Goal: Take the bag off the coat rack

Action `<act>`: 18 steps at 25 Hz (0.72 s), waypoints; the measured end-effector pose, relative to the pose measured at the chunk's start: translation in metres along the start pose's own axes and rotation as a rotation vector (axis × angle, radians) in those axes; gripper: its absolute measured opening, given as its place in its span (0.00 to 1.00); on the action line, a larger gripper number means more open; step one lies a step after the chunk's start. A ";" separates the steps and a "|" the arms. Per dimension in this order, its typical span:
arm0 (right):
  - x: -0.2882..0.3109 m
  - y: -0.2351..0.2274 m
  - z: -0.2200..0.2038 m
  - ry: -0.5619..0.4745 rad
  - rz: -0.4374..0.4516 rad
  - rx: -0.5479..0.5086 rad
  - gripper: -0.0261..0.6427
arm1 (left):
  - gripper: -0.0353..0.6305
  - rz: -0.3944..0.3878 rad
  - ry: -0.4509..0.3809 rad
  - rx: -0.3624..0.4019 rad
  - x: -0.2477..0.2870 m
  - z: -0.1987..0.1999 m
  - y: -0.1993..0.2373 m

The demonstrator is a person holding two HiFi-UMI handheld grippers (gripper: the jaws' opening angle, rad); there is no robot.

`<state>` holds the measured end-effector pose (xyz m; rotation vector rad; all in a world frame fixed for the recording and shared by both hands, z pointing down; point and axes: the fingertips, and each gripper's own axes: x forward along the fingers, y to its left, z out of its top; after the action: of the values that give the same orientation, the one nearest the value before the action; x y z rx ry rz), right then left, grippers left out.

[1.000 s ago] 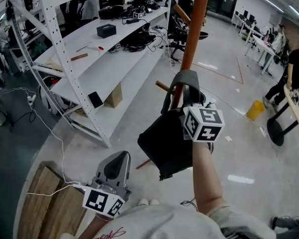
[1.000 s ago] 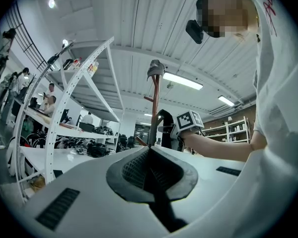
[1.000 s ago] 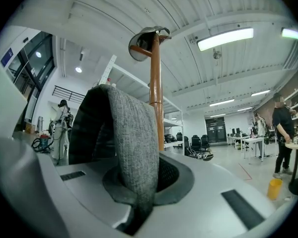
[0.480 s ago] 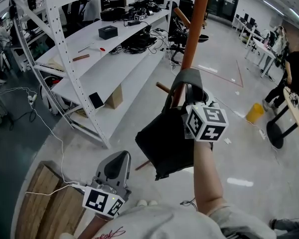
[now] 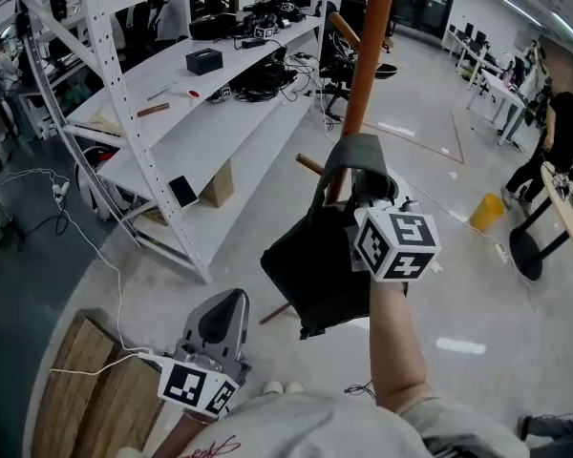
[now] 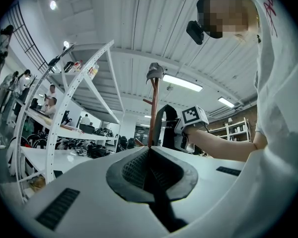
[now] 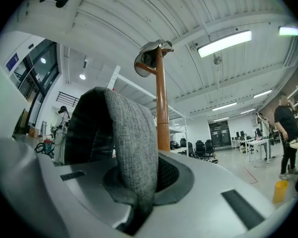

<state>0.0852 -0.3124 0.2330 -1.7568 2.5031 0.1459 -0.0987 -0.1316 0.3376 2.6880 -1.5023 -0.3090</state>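
The right hand-held gripper (image 5: 371, 197) is pinched tight on the grey woven strap (image 5: 359, 153) of a black bag (image 5: 315, 270). In the right gripper view the strap fills the slot between the jaws and arches up and over to the left in a loop. The bag's body hangs below the strap, tilted, against the lower part of the orange-brown coat rack pole (image 5: 369, 55). The top of the strap loop sits just beside the pole, near a short wooden peg (image 5: 310, 165) that sticks out to the left. Whether the loop is hooked on any peg cannot be told. The person's bare forearm (image 5: 393, 342) runs up from the bottom edge to this gripper's marker cube (image 5: 397, 244).

The left hand-held gripper (image 5: 222, 305) is held low and close to the person's body, well apart from the bag. Its jaws are pressed together with nothing between them, and they point toward the rack.

A white metal shelving unit (image 5: 177, 127) stands on the floor left of the rack, with cables and a small black box (image 5: 203, 59) on its shelves. A wooden board (image 5: 86, 385) lies at the lower left, and a yellow bin (image 5: 487, 211) stands on the floor to the right.
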 end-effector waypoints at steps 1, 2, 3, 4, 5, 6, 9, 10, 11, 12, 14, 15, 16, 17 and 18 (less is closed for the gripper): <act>-0.003 0.002 0.002 -0.005 0.004 0.002 0.07 | 0.08 -0.002 0.000 0.000 0.000 0.000 -0.001; -0.006 0.003 0.003 -0.009 0.009 0.004 0.07 | 0.08 -0.004 0.000 0.001 0.000 0.000 -0.001; -0.008 0.005 0.004 -0.014 0.014 0.006 0.07 | 0.08 -0.006 0.000 0.001 0.000 -0.001 -0.002; -0.011 0.007 0.005 -0.018 0.018 0.007 0.07 | 0.08 -0.009 0.000 0.001 0.000 -0.001 -0.002; -0.013 0.008 0.006 -0.022 0.021 0.009 0.07 | 0.08 -0.012 0.000 0.000 0.000 -0.001 -0.002; -0.016 0.010 0.007 -0.026 0.024 0.011 0.07 | 0.08 -0.014 -0.001 0.000 0.000 -0.001 -0.003; -0.023 0.014 0.009 -0.031 0.033 0.020 0.07 | 0.08 -0.021 0.001 -0.001 0.000 -0.001 -0.003; -0.026 0.015 0.009 -0.032 0.035 0.022 0.06 | 0.08 -0.023 0.001 -0.002 0.000 -0.001 -0.004; -0.029 0.016 0.009 -0.033 0.037 0.023 0.07 | 0.08 -0.025 0.000 -0.002 0.000 -0.001 -0.005; -0.033 0.016 0.010 -0.034 0.039 0.025 0.07 | 0.08 -0.027 -0.001 -0.001 -0.001 0.000 -0.006; -0.039 0.018 0.011 -0.037 0.048 0.027 0.07 | 0.08 -0.030 -0.004 0.001 -0.001 0.001 -0.009; -0.042 0.019 0.012 -0.039 0.053 0.028 0.07 | 0.08 -0.032 -0.006 0.002 -0.001 0.002 -0.010; -0.045 0.020 0.013 -0.040 0.058 0.030 0.06 | 0.08 -0.035 -0.006 0.003 0.000 0.003 -0.011; -0.049 0.021 0.013 -0.041 0.062 0.033 0.07 | 0.08 -0.039 -0.006 0.003 0.000 0.003 -0.012; -0.052 0.023 0.013 -0.041 0.066 0.037 0.07 | 0.08 -0.042 -0.006 0.002 0.000 0.003 -0.013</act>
<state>0.0819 -0.2542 0.2273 -1.6412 2.5192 0.1370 -0.0883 -0.1246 0.3329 2.7259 -1.4504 -0.3182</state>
